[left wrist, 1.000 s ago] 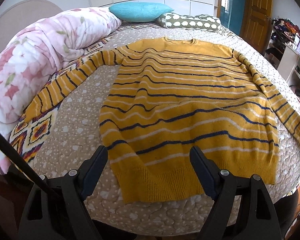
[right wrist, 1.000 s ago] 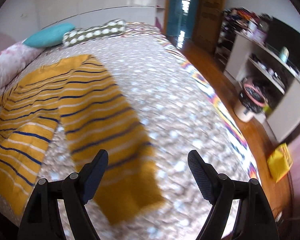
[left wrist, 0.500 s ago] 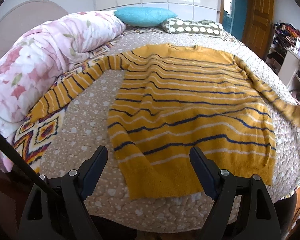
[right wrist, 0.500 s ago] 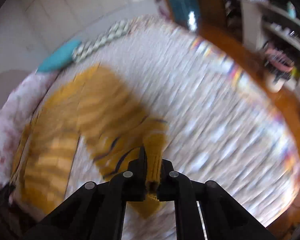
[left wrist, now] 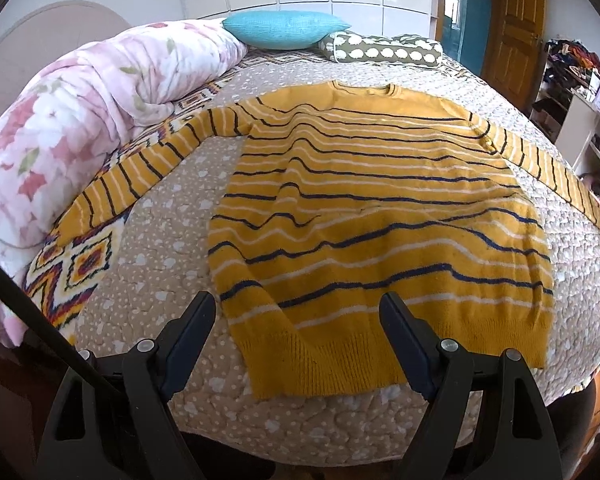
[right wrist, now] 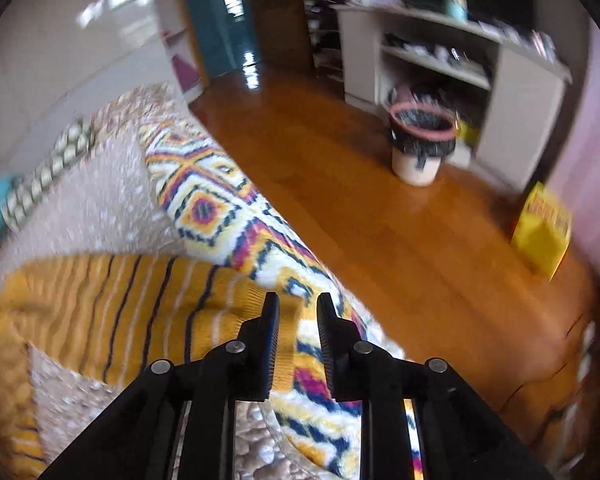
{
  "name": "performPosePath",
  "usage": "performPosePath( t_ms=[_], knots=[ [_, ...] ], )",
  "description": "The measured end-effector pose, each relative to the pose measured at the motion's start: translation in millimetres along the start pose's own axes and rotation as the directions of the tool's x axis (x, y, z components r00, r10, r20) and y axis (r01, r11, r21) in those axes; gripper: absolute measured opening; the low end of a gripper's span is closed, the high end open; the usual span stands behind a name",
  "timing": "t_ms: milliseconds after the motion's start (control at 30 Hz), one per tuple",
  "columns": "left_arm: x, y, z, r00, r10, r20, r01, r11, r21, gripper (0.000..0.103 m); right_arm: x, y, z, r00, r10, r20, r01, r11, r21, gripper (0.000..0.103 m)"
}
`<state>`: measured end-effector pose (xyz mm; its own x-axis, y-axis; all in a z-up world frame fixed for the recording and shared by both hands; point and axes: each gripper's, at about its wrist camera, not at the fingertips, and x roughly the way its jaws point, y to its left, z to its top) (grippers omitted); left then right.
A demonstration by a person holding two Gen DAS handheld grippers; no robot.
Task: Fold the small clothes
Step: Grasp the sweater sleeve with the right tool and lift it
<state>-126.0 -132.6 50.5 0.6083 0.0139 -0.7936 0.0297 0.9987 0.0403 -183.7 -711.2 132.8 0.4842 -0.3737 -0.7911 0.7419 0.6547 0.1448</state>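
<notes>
Left gripper (left wrist: 296,320) hovered spread wide, empty, over near hem. Right gripper (right wrist: 298,320) just parting, narrow gap, nothing between pads; sleeve end lay below, at bed edge. One yellow striped sweater (left wrist: 376,208) lay flat on quilted bed cover (left wrist: 168,248), hem near, collar far, long axis running away from camera, both sleeves spread outward. Two pillows beyond: blue pillow (left wrist: 284,30), dotted pillow (left wrist: 384,51). No readable writing.

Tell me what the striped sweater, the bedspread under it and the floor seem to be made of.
Sweater: looks like knitted wool or acrylic yarn, matte and slightly fuzzy, with a ribbed hem. Bedspread: apparently quilted cotton-like fabric, with puffy stitched pockets and a dotted print. Floor: probably varnished wood or laminate, orange-brown with glossy window reflections.
</notes>
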Motion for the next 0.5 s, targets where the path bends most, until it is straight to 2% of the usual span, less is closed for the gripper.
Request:
performPosePath(
  t_ms=[33,100,167,233,267,333,400,467,500],
  knots=[
    [1.6,0.3,0.6,1.0,-0.005,-0.004,0.005,1.0,-0.006,0.083,-2.3,-8.0,-5.8,0.998,0.064,-0.016,-0.063,0.997,0.042,0.026],
    [5.5,-0.2,1.7,1.0,-0.017,-0.012,0.017,1.0,-0.01,0.083,-3.9,-14.6,-16.7,0.979,0.196,-0.047,-0.191,0.977,0.099,0.03],
    [8.6,-2.9,2.0,1.0,-0.026,-0.017,0.026,1.0,-0.006,0.083,-2.0,-17.9,-31.2,0.941,0.331,-0.067,-0.317,0.935,0.159,0.046],
    [10.5,-7.3,1.8,0.999,-0.031,-0.022,0.031,1.0,0.006,0.083,5.1,-12.8,-46.0,0.906,0.415,-0.087,-0.39,0.896,0.215,0.054],
    [10.6,-8.9,1.6,0.999,-0.033,-0.024,0.033,0.999,0.011,0.083,10.5,-9.2,-49.2,0.9,0.426,-0.095,-0.397,0.889,0.227,0.055],
    [8.9,-9.7,0.8,0.999,-0.037,-0.023,0.038,0.999,0.018,0.083,23.6,0.5,-52.8,0.908,0.403,-0.113,-0.369,0.899,0.236,0.057],
    [5.7,-6.3,1.2,0.999,-0.032,-0.014,0.033,0.999,0.014,0.083,29.8,5.2,-49.4,0.924,0.372,-0.087,-0.344,0.909,0.236,0.058],
    [2.6,0.2,2.1,1.0,-0.029,-0.004,0.029,1.0,-0.005,0.083,32.6,13.5,-40.9,0.949,0.309,-0.056,-0.29,0.932,0.218,0.058],
    [0.7,6.7,2.9,1.0,-0.03,0.003,0.03,0.999,-0.022,0.083,35.5,18.6,-35.9,0.962,0.27,-0.052,-0.255,0.946,0.199,0.053]
  ],
)
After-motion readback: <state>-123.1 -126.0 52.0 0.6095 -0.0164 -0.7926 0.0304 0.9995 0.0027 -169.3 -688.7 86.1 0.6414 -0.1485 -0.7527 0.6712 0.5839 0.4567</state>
